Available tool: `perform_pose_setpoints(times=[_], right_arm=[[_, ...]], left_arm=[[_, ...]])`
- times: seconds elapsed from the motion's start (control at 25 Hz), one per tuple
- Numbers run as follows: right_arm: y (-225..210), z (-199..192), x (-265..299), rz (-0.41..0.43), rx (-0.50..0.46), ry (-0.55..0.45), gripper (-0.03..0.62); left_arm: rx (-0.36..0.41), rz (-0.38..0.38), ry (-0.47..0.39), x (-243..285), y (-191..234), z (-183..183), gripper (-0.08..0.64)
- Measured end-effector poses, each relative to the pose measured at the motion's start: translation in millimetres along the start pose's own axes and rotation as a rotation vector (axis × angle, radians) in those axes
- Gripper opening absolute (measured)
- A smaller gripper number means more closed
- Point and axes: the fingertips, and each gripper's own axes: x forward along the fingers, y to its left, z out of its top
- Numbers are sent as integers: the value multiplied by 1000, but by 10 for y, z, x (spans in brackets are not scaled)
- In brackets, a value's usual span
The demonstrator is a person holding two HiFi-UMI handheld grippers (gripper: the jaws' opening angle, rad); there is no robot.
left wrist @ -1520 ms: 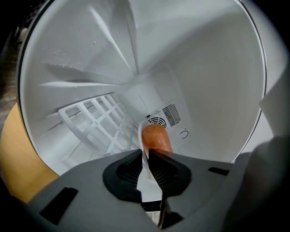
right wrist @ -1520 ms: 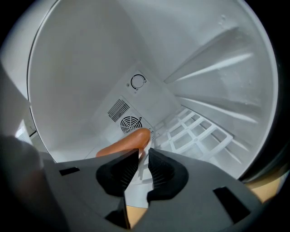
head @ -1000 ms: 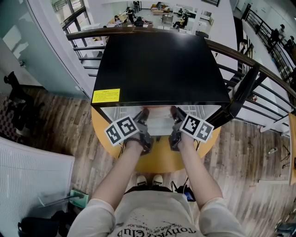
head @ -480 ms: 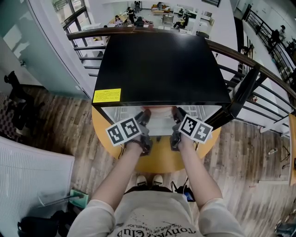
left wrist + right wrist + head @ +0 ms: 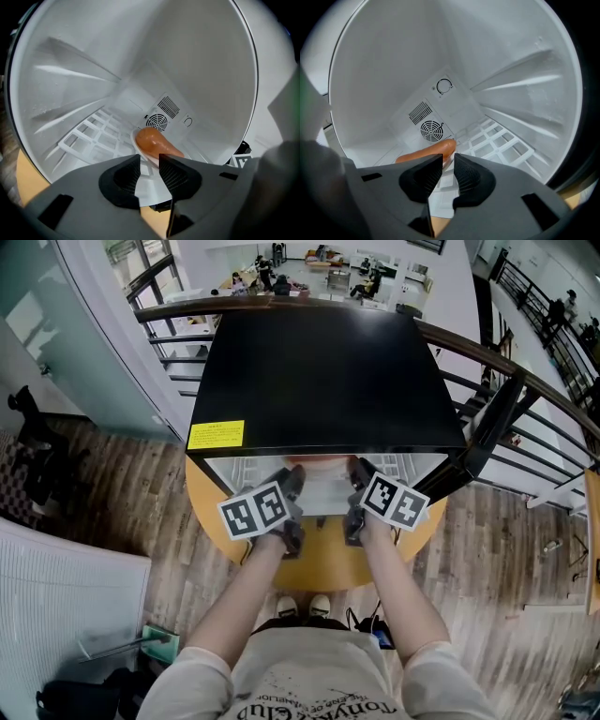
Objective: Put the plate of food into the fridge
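Observation:
The black fridge point(image 5: 319, 352) stands open toward me, its inside white. A white plate point(image 5: 137, 142) with an orange sausage point(image 5: 157, 143) rests on the wire shelf point(image 5: 93, 136) deep inside. My left gripper point(image 5: 150, 161) is at the plate's near rim. Its jaws are opening, with a clear gap on either side of the rim and the pads off it. My right gripper point(image 5: 448, 164) reaches in from the other side, with the sausage point(image 5: 429, 151) just past its tips. Its jaws stand narrow, shut on the plate's rim. Both grippers, left point(image 5: 292, 476) and right point(image 5: 356, 470), sit at the fridge mouth.
A round fan vent point(image 5: 156, 123) and a grille are on the fridge's back wall. The fridge sits on a round yellow table point(image 5: 323, 559) beside a curved railing point(image 5: 487, 352). A yellow label point(image 5: 215, 434) marks the fridge's top front left corner.
The left gripper's marker cube has slid slightly back toward me and to the right. The right gripper has hardly moved.

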Motion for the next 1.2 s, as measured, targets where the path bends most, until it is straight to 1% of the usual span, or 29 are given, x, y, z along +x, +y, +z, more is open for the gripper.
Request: perform_pose_setpoints(times=[0.2, 0.28, 0.4, 0.44, 0.64, 0.8, 1.0, 1.12, 1.2], right_arm=[[-7, -8, 5, -13, -11, 4, 83], [-1, -7, 2, -14, -13, 4, 83], [12, -5, -2, -14, -13, 5, 83], [20, -7, -2, -13, -14, 6, 83], [51, -1, 7, -20, -32, 6, 86], [43, -5, -6, -15, -17, -4, 84], [53, 35, -89, -13, -25, -24, 84], [82, 11, -199, 0, -31, -26, 81], [113, -23, -303, 13, -47, -29, 78]], left_arm=[[58, 17, 6, -51, 36, -21, 126], [70, 3, 27, -60, 43, -20, 127], [126, -6, 74, -64, 37, -15, 140], [134, -3, 79, -70, 43, -10, 144], [153, 75, 27, -162, 194, 82, 147], [126, 39, 26, -187, 164, 70, 146], [135, 41, 11, -257, 166, 71, 146], [135, 26, -4, -340, 124, 70, 144], [163, 13, -13, -404, 59, 61, 130]])
